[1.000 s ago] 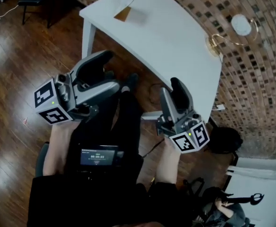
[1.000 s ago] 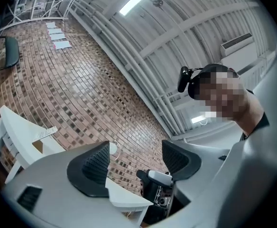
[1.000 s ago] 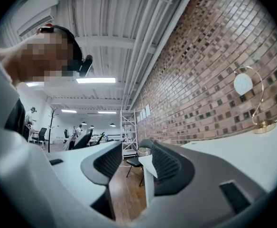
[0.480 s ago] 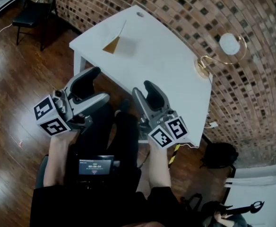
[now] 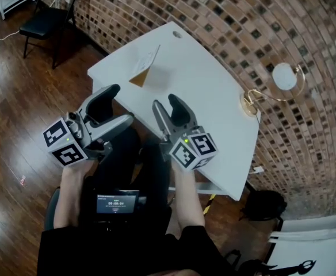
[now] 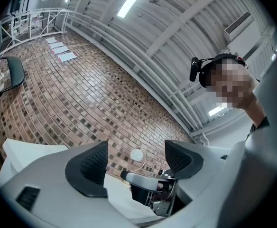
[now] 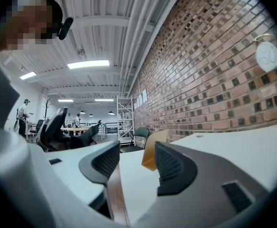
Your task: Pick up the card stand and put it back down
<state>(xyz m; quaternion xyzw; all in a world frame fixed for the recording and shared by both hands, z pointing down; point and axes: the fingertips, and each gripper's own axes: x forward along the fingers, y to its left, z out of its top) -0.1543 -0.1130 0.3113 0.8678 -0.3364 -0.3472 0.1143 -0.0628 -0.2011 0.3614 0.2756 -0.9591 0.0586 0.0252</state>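
The card stand (image 5: 144,68) is a folded tan and white tent card standing on the far left part of the white table (image 5: 214,91). In the right gripper view the card stand (image 7: 151,152) shows beyond the gap of the jaws, well ahead of them. My right gripper (image 5: 167,106) hovers over the table's near edge, its jaws opening with nothing between them. My left gripper (image 5: 115,106) hangs open and empty just off the table's near left side. In the left gripper view its jaws frame the brick wall.
A brass desk lamp (image 5: 273,84) with a round white head stands at the table's right end against the brick wall. A black chair (image 5: 44,23) sits on the wood floor at far left. A dark bag (image 5: 263,203) lies on the floor by the table's right end.
My right gripper has swung left and forward, from beside the table's right end to over its near edge, nearer the card stand. The left gripper has hardly moved.
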